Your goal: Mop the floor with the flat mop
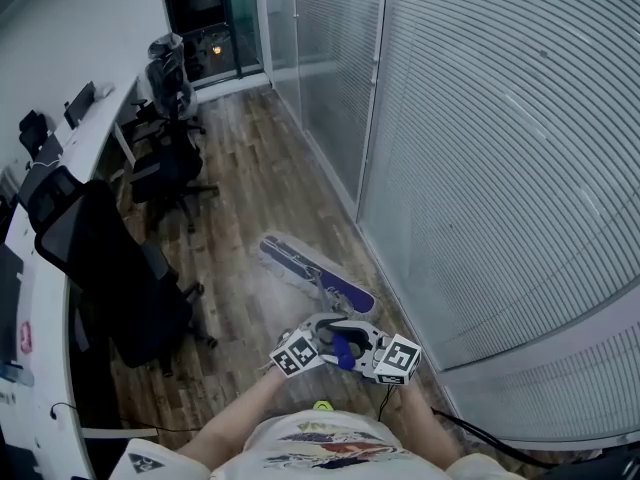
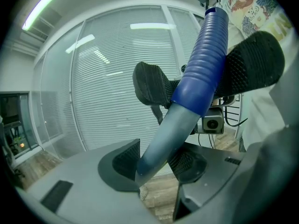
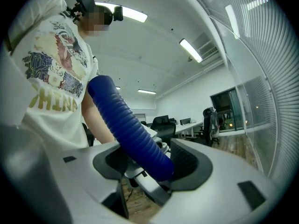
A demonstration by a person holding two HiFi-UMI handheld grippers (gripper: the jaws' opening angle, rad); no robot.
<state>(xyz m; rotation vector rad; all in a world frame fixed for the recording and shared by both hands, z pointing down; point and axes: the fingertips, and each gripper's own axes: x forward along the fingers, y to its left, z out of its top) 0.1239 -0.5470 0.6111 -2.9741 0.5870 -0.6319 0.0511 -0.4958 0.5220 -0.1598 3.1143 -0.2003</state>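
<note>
The flat mop's head [image 1: 316,272], white with blue strips, lies flat on the wood floor close to the glass wall. Its pole rises toward me and ends in a blue ribbed grip [image 1: 344,349]. My left gripper [image 1: 312,344] is shut on the grey pole [image 2: 161,143] just below the grip, pads on both sides. My right gripper [image 1: 376,354] is shut on the blue ribbed grip [image 3: 133,129]. In the left gripper view the right gripper's pads [image 2: 148,84] clamp the blue ribbed grip [image 2: 202,71] higher up. The two grippers face each other in front of my body.
A glass wall with blinds [image 1: 480,148] runs along the right. Black office chairs [image 1: 110,268] [image 1: 170,158] and a long white desk [image 1: 45,238] fill the left side. A black cable [image 1: 470,430] lies on the floor by the wall. The wood floor aisle [image 1: 250,168] runs ahead.
</note>
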